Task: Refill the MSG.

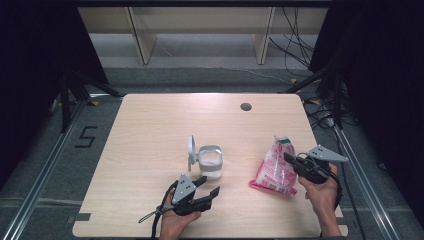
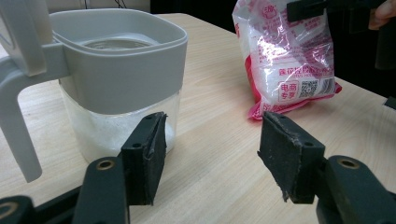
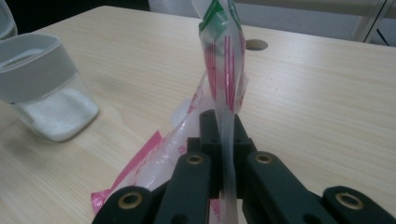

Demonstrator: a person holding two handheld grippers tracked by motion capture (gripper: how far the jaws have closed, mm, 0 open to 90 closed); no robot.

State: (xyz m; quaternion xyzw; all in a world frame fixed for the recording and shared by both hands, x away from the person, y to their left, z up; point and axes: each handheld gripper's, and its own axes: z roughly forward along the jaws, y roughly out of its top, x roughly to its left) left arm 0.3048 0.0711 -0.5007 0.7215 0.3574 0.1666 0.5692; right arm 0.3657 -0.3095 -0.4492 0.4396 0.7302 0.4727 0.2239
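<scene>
A clear jar [image 1: 210, 162] with a grey collar holds white grains; its hinged lid [image 1: 191, 149] stands flipped open at the left. My left gripper [image 1: 210, 185] is open just in front of the jar, with nothing between its jaws. In the left gripper view the jar [image 2: 119, 79] stands close behind the left pad [image 2: 149, 154]. A pink and clear plastic bag [image 1: 274, 167] stands tilted on the table to the right. My right gripper [image 1: 288, 158] is shut on its upper edge. The right gripper view shows the bag's film [image 3: 224, 70] pinched between the right gripper's [image 3: 223, 121] closed jaws.
The light wooden table [image 1: 150, 125] has a round cable hole [image 1: 245, 106] near its far edge. Dark curtains and stands flank the table, and cables lie on the floor at the back right. Bare tabletop lies to the left of the jar and beyond it.
</scene>
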